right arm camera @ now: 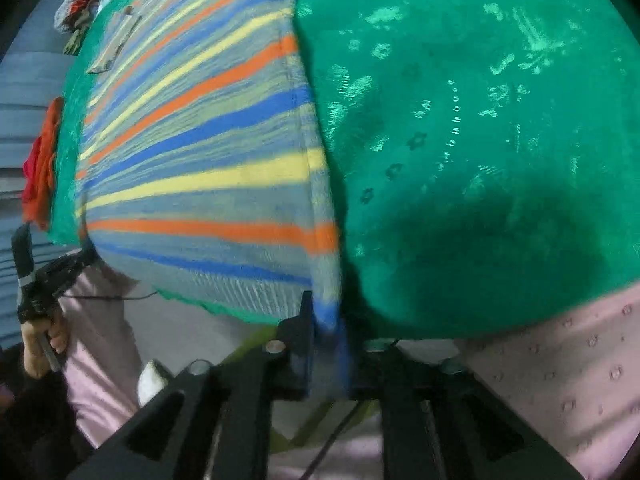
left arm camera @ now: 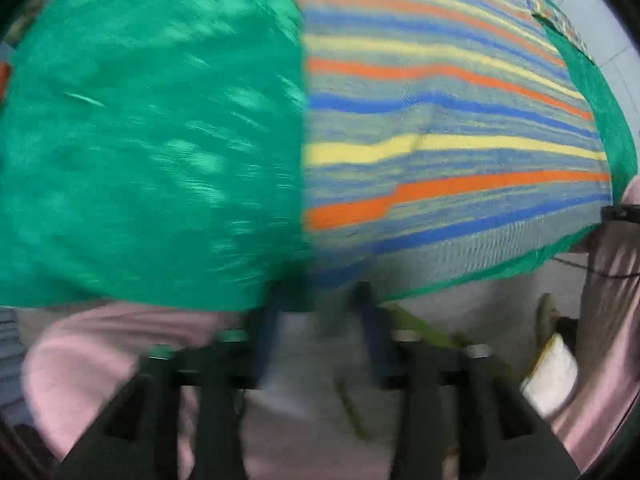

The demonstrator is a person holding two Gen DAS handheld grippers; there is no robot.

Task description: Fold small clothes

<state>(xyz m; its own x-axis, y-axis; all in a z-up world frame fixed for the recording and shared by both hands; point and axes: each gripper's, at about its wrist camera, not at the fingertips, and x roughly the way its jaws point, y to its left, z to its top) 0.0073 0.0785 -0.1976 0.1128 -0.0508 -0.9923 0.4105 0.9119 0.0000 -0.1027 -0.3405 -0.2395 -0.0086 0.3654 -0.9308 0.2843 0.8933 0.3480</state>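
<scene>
- The striped knit cloth [left arm camera: 440, 120] in blue, orange and yellow is lying flat on the green patterned bench cover [left arm camera: 140, 140], its near edge at the bench's front.
- The left tool [left arm camera: 320, 312] is standing open at that edge, nothing pinched.
- The right tool [right arm camera: 324, 320] is gripping the cloth's near corner.
- Folding is just starting, I think; next, the left tool needs to pinch its corner too.

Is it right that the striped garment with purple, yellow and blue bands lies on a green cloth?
Nearly. The striped garment has orange, yellow and blue bands, not purple, as both wrist views show. It does lie on the green cloth.
</scene>
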